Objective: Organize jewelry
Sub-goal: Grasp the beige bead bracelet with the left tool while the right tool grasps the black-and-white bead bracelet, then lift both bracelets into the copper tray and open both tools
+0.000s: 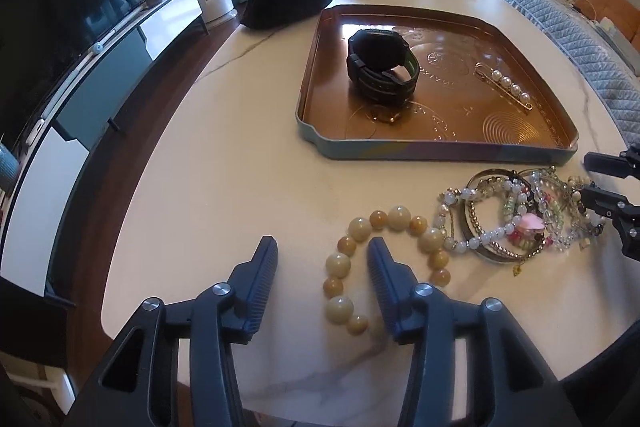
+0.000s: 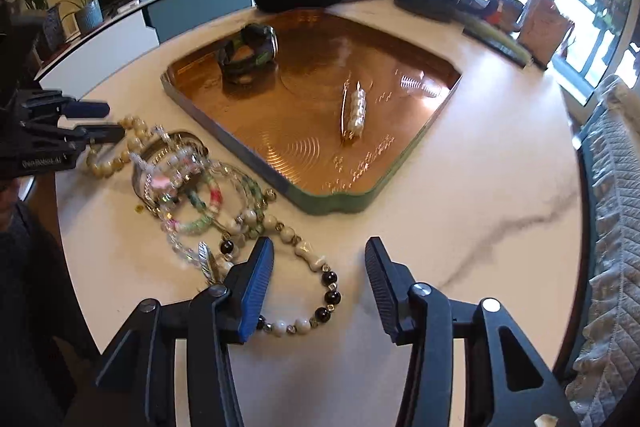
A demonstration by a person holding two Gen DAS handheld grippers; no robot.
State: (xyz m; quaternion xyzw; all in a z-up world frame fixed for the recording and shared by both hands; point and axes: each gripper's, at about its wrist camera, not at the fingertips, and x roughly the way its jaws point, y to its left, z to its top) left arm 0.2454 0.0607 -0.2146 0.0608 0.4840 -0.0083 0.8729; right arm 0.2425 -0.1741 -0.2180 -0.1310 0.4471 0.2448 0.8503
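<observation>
Both grippers, left and right, stand open, gripping nothing.
One watch and one pearl pin lie in one tray.

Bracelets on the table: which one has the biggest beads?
The yellow-cream bead bracelet beside the left gripper. Its round beads are much bigger than those in the tangled pile.
</observation>
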